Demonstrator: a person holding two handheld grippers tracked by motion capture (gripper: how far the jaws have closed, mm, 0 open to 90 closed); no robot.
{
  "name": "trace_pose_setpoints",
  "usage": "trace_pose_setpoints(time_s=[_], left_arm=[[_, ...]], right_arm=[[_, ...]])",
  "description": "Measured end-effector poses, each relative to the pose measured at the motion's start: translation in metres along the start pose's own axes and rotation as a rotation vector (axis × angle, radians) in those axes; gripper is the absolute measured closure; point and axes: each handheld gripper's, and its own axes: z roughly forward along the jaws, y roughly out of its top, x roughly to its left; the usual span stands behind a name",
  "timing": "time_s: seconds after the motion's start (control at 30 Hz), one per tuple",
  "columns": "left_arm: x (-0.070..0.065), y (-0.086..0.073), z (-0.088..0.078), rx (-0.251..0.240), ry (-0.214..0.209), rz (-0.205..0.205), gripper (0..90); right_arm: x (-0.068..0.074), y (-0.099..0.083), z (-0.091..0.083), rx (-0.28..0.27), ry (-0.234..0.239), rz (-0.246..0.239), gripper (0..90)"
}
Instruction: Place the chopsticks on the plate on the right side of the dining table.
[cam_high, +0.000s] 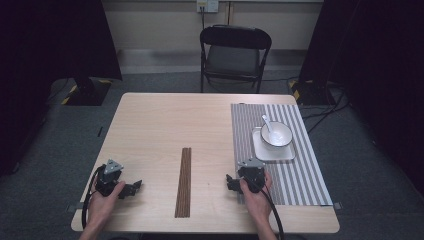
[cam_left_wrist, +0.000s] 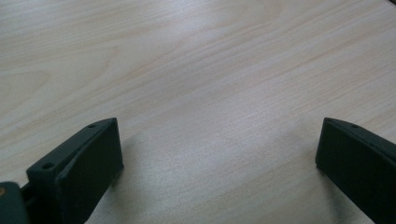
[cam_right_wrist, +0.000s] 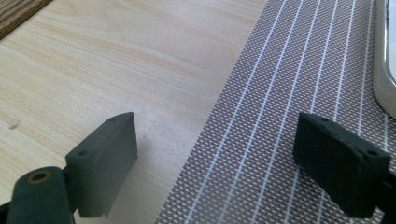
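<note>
A pair of dark brown chopsticks (cam_high: 183, 182) lies lengthwise on the middle of the wooden table (cam_high: 160, 130). On the striped placemat (cam_high: 285, 180) at the right, a white bowl (cam_high: 276, 134) with a white spoon (cam_high: 267, 123) in it rests on a white square plate (cam_high: 272, 153). A hand holds my left gripper (cam_high: 113, 181) near the front left edge; its jaws stand wide apart over bare wood (cam_left_wrist: 219, 158). My right gripper (cam_high: 248, 176) rests at the placemat's left border (cam_right_wrist: 224, 154), open and holding nothing, just in front of the plate's rim (cam_right_wrist: 383, 88).
A black folding chair (cam_high: 235, 52) stands behind the table's far edge. Dark stands and cables sit on the carpet at both far corners. A corner of the chopsticks (cam_right_wrist: 16, 11) shows at the top left of the right gripper view.
</note>
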Motion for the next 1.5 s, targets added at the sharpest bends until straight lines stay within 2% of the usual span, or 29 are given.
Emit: trace_pose_setpoints(time_s=[0.5,0.57,0.6,0.63,0.67,0.77,0.93,1.23,1.33,1.37,1.47,1.5], left_arm=[[0.0,0.0,0.0,-0.001,-0.001,-0.003,0.0],[0.0,0.0,0.0,0.0,-0.001,-0.001,0.0],[0.0,0.0,0.0,0.0,-0.001,-0.001,0.0],[0.0,0.0,0.0,-0.001,-0.002,-0.003,0.0],[0.0,0.0,0.0,0.0,-0.001,-0.001,0.0],[0.0,0.0,0.0,0.0,-0.001,-0.001,0.0],[0.0,0.0,0.0,-0.001,-0.004,0.0,0.0],[0.001,0.0,0.0,0.001,-0.006,0.007,0.0],[0.001,0.0,0.0,0.001,-0.006,0.008,0.0],[0.001,0.0,0.0,0.001,-0.006,0.007,0.0],[0.001,0.0,0.0,0.0,-0.006,0.006,0.0],[0.001,0.0,0.0,0.0,-0.006,0.006,0.0]], right_arm=[[0.003,0.0,-0.001,-0.004,-0.019,0.015,14.8],[0.005,0.0,-0.001,-0.007,-0.001,0.013,16.4],[0.006,0.001,-0.002,-0.022,0.028,0.032,17.1],[0.006,0.001,-0.002,-0.022,0.028,0.032,17.1],[0.008,0.002,-0.003,-0.036,0.051,0.028,17.3],[0.011,0.004,-0.005,-0.047,0.051,0.025,17.8],[0.02,0.011,-0.007,-0.04,0.054,0.011,19.3],[0.039,0.02,-0.007,-0.045,0.104,-0.017,21.8],[0.054,0.022,-0.006,-0.051,0.145,-0.04,23.3],[0.054,0.022,-0.006,-0.051,0.145,-0.04,23.3],[0.07,0.026,-0.001,-0.049,0.176,-0.079,26.1],[0.07,0.026,-0.001,-0.049,0.176,-0.079,26.1]])
